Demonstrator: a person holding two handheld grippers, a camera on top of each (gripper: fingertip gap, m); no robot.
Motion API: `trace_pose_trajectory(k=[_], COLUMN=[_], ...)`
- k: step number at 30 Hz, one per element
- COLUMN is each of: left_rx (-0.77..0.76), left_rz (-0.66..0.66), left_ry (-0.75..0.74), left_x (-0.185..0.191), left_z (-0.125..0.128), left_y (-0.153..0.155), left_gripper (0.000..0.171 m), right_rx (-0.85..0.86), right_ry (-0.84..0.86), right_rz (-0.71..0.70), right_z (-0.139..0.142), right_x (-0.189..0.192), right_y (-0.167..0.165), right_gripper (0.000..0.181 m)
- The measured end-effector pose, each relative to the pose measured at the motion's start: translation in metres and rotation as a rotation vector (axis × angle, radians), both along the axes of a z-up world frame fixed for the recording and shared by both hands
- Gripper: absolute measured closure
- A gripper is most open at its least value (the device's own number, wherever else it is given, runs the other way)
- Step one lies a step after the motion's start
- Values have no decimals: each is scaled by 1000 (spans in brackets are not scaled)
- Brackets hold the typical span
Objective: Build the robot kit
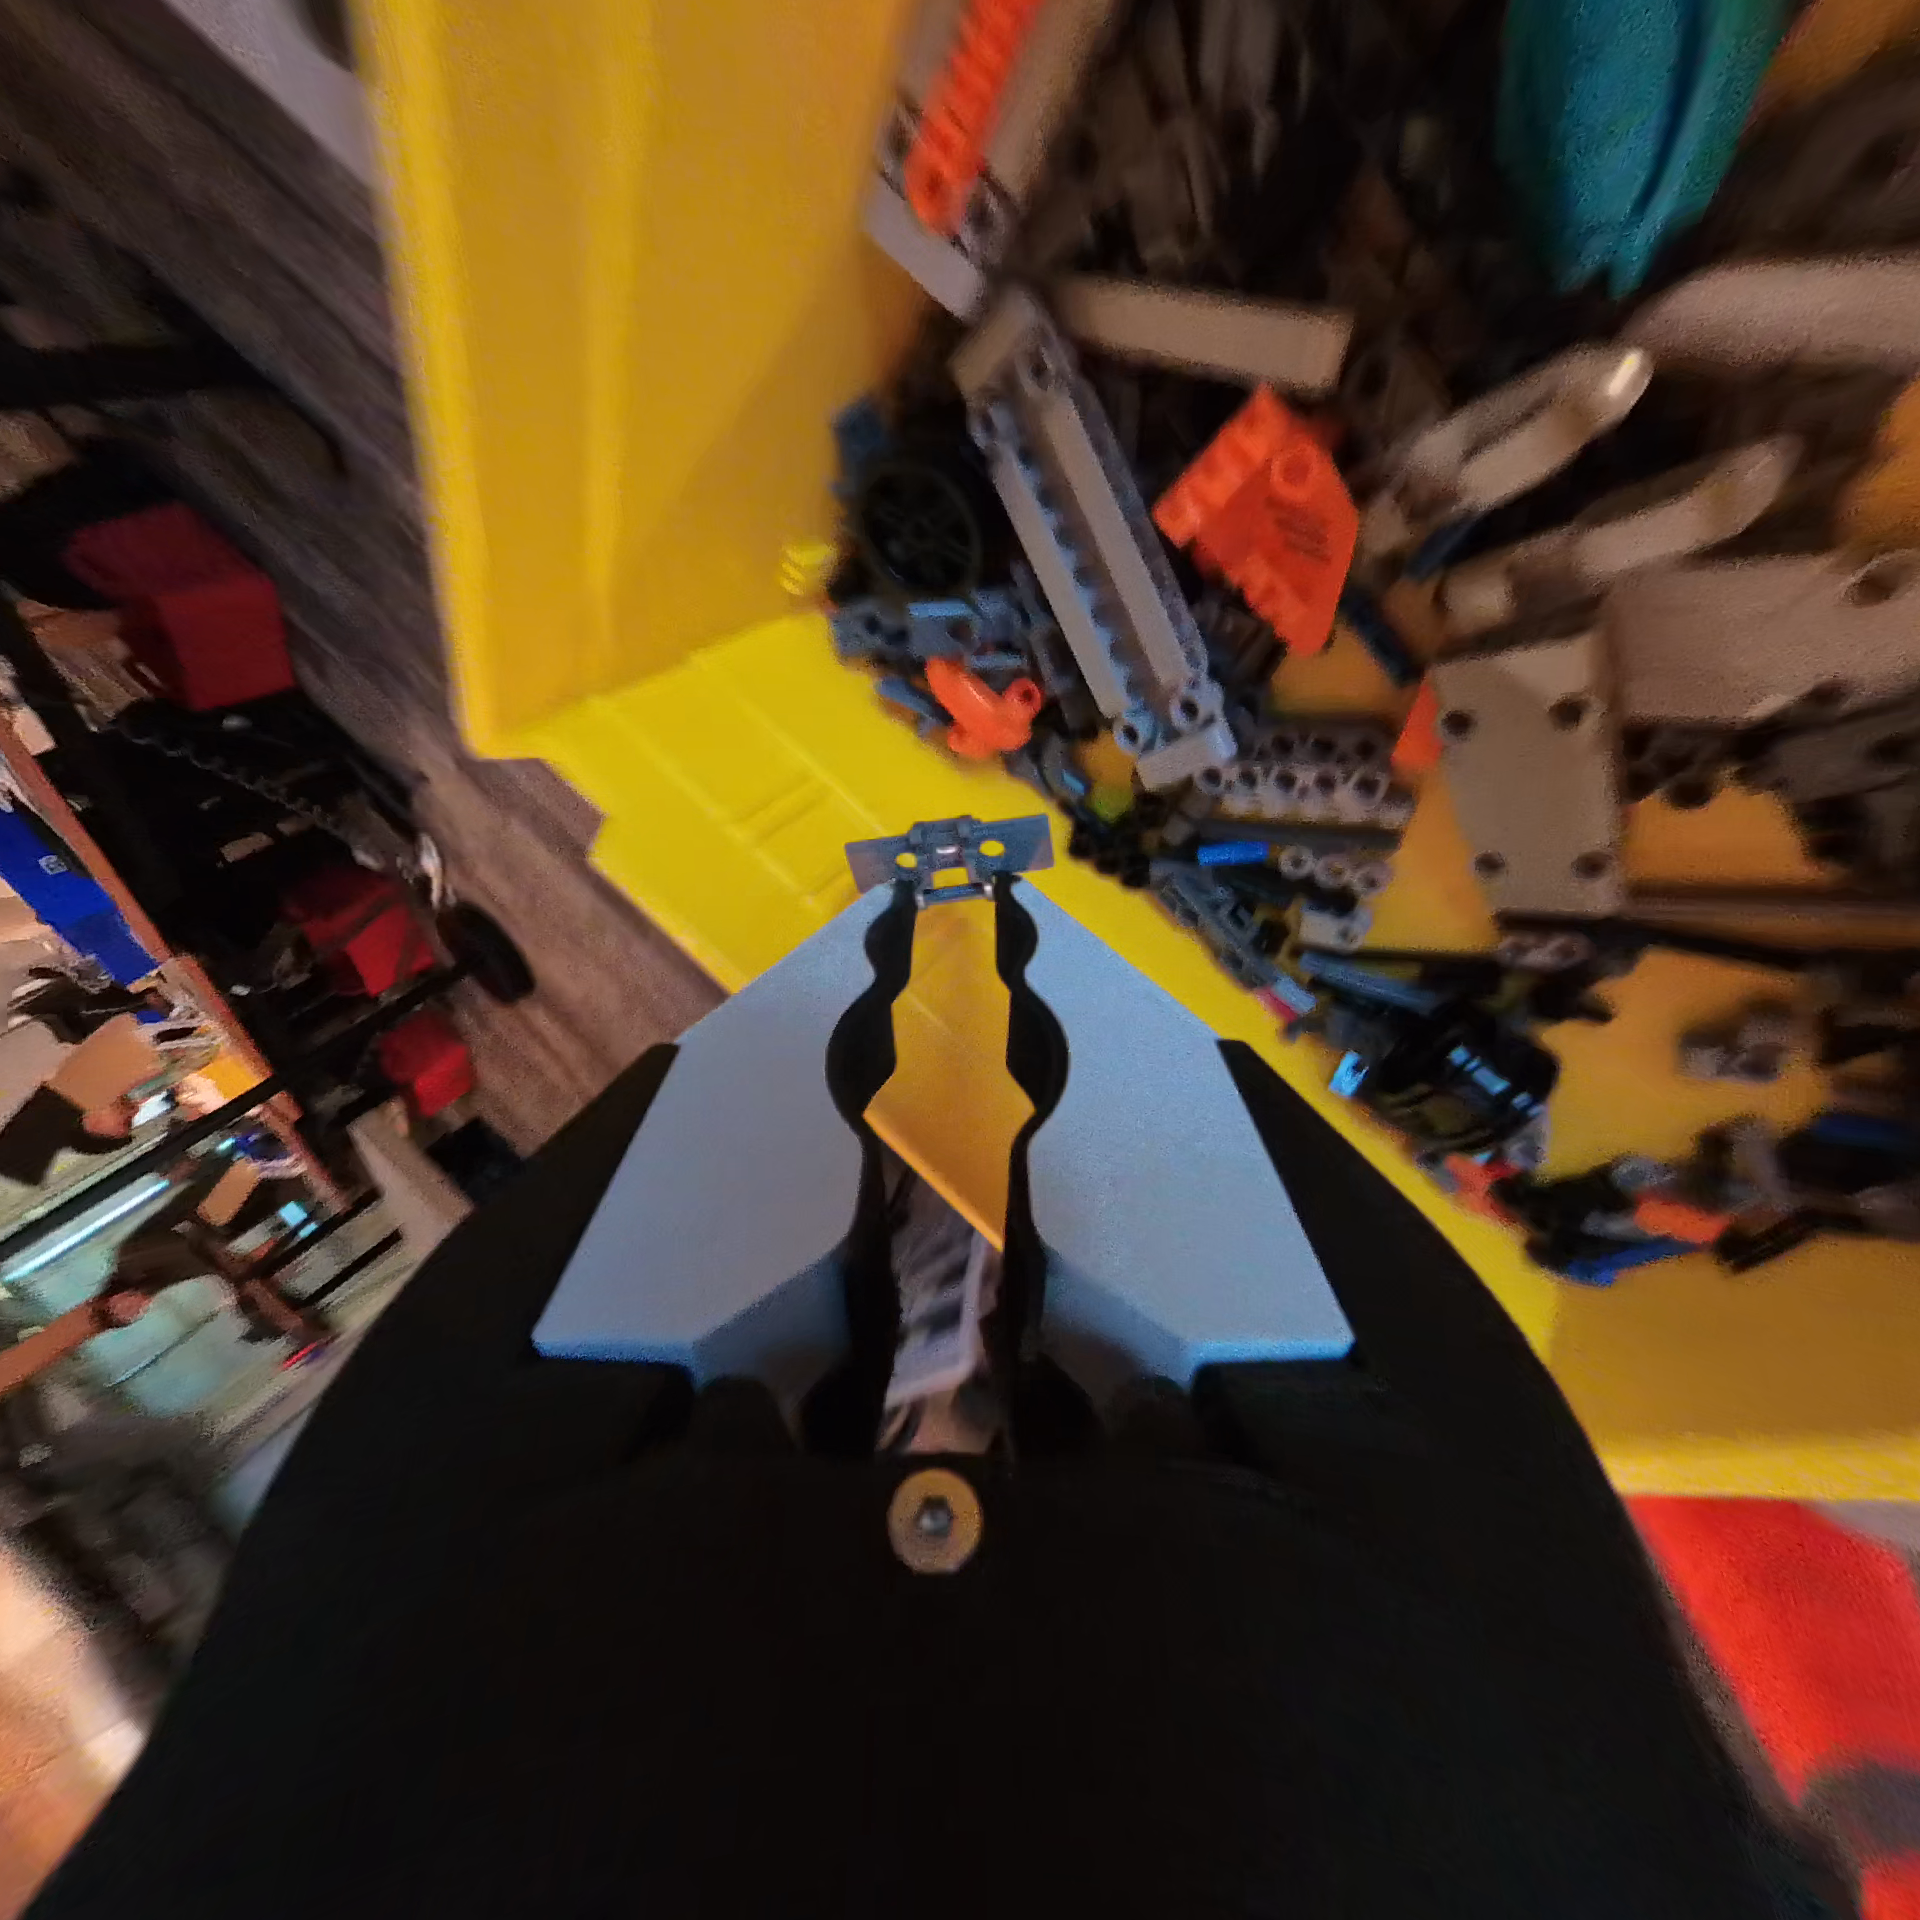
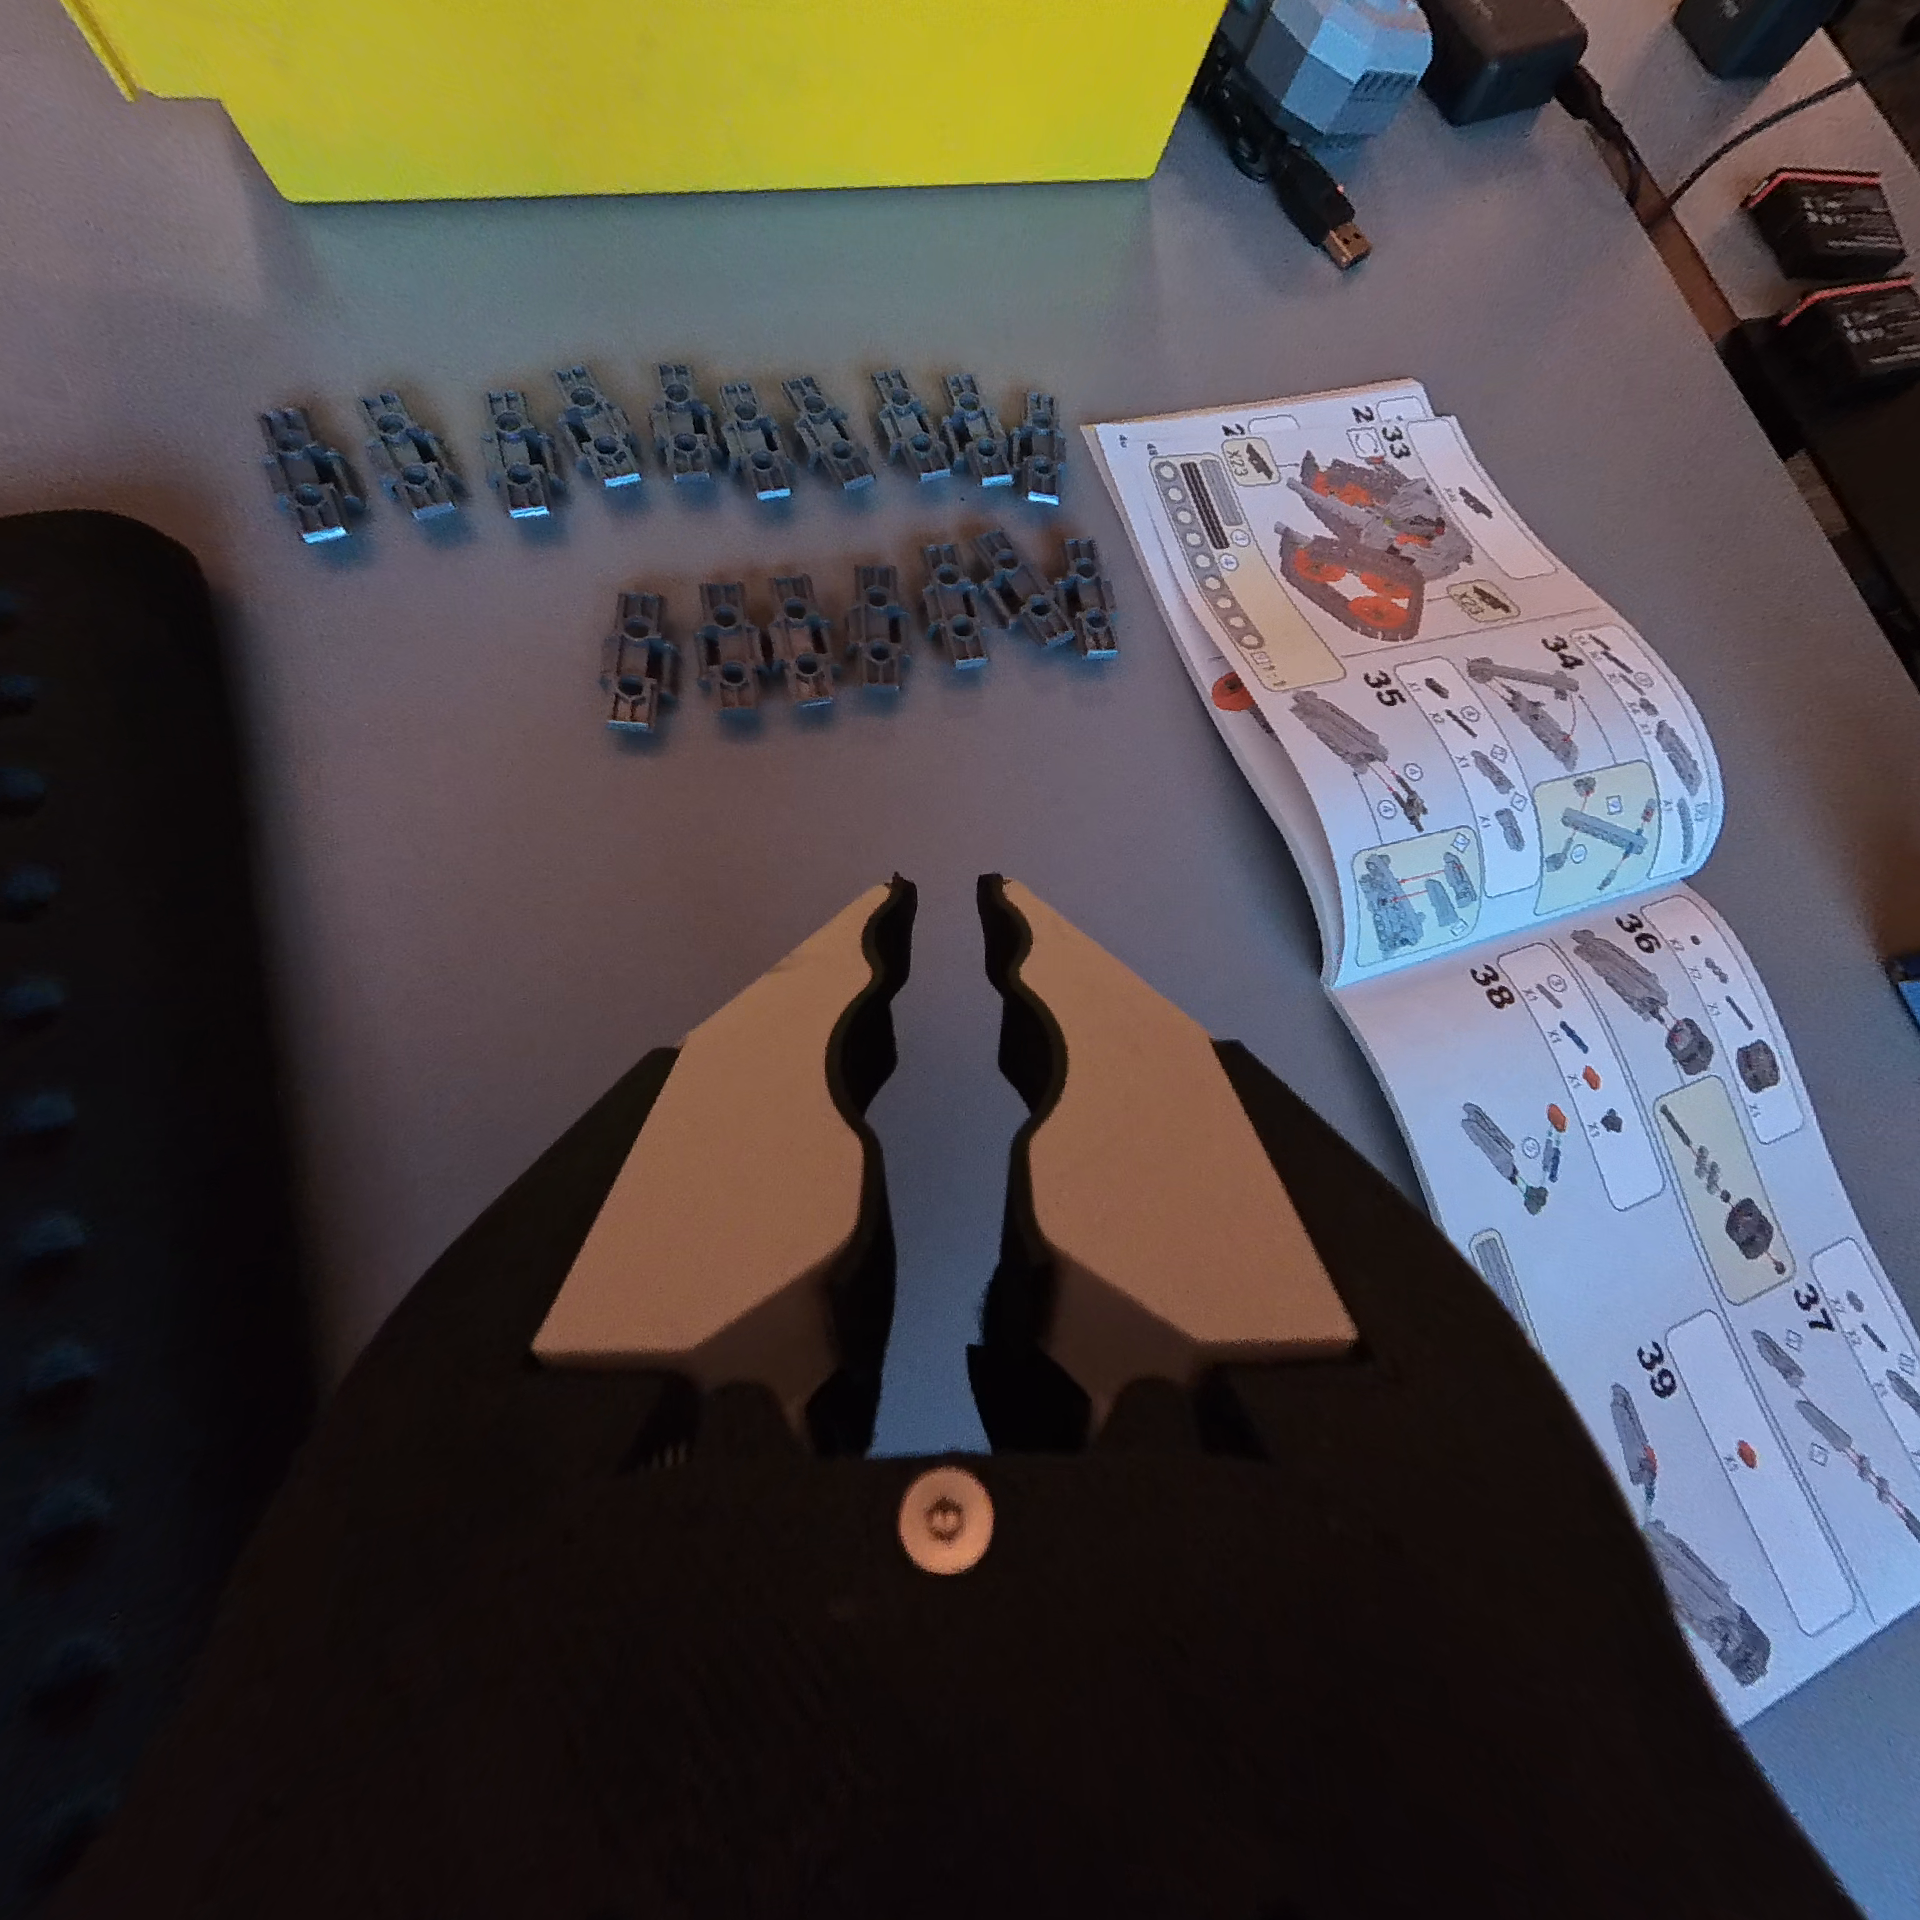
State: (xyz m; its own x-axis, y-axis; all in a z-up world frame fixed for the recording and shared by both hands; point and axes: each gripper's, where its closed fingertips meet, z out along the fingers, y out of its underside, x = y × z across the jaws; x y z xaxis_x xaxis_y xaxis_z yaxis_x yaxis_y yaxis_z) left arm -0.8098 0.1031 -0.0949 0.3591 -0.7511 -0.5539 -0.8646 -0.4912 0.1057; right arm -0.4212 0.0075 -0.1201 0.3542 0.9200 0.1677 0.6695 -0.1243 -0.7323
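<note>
In the left wrist view my left gripper is shut on a small grey tread link, held crosswise at its fingertips above the rim of a yellow bin. The bin holds a heap of grey, black and orange building parts. In the right wrist view my right gripper is open and empty, hovering over a grey table. Ahead of it lie two rows of several grey tread links, a far row and a near row.
An open instruction booklet lies to the right of the links. The yellow bin's wall stands at the back. A black cable with a plug and black boxes are at the far right. A black studded object is at the left. Spacing between my two grippers at the tips: around 40 cm. From my right tips it is roughly 10 cm to the near row; from my left, 30 cm.
</note>
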Motion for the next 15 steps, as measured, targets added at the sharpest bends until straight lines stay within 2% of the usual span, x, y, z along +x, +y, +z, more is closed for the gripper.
trace_pose_trajectory(k=[2,4,7,9,12,15], left_rx=[185,256,146,-59,-355,-489], left_rz=[-37,-63,-81,-87,-132,-186], left_ry=[-240,-633,-1318,-1650,-1899,-2018], left_x=[38,99,197,244,293,319], left_z=[31,62,113,134,145,149], left_y=[1,-19,-73,-111,-153,-169], left_gripper=[158,158,158,158,158,159], right_rx=[27,76,183,272,465,586], right_ry=[13,55,202,339,469,528], right_rz=[8,17,53,110,183,261], right_z=[4,12,46,80,126,154], right_x=[-5,-12,-31,-43,-46,-47], right_y=[-1,-2,-12,-29,-52,-76], right_gripper=[169,169,164,160,158,160])
